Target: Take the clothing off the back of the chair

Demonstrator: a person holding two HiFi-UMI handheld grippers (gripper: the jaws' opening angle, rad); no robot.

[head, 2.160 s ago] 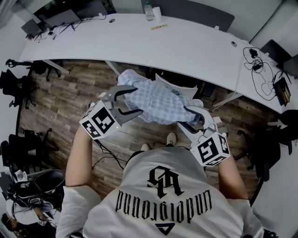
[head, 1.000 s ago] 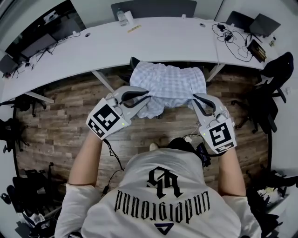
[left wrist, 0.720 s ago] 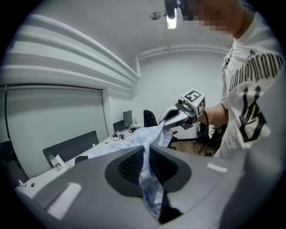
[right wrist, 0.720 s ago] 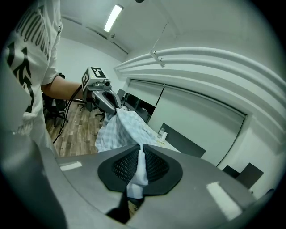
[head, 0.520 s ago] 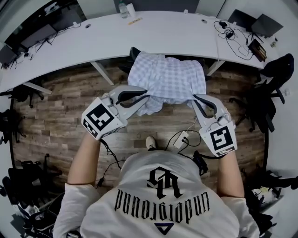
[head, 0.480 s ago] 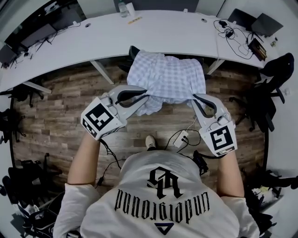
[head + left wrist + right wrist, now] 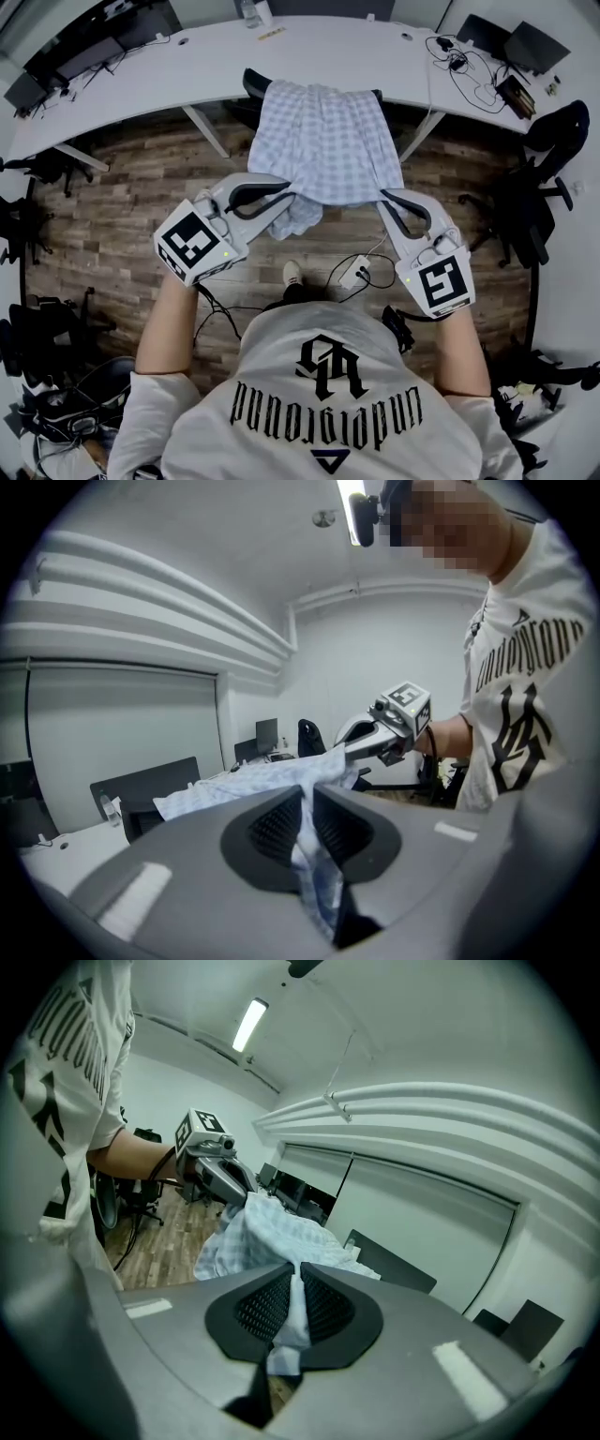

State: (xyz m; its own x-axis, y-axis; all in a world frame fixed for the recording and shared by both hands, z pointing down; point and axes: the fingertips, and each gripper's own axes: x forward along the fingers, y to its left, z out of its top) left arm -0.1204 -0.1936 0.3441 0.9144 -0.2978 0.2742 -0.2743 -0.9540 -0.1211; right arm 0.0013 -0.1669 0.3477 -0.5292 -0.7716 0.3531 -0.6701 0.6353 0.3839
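A light blue checked shirt (image 7: 323,141) hangs stretched between the dark chair back (image 7: 251,82) by the desk and my two grippers. Its far edge lies on the chair back; the near hem is bunched at my jaws. My left gripper (image 7: 292,194) is shut on the shirt's left corner, and the cloth (image 7: 307,832) is pinched between its pads. My right gripper (image 7: 382,197) is shut on the right corner, with fabric (image 7: 296,1309) squeezed between its pads. Each gripper view shows the other gripper (image 7: 351,751) (image 7: 241,1196) across the shirt (image 7: 267,1232).
A long curved white desk (image 7: 422,70) runs behind the chair, with a water bottle (image 7: 251,11) and laptops (image 7: 525,42) on it. A power strip (image 7: 356,274) with cables lies on the wood floor near my feet. Black office chairs (image 7: 548,150) stand at the right.
Both grippers have drawn back from the desk with the shirt in them. The shirt now hangs longer and flatter between the chair back and the jaws.
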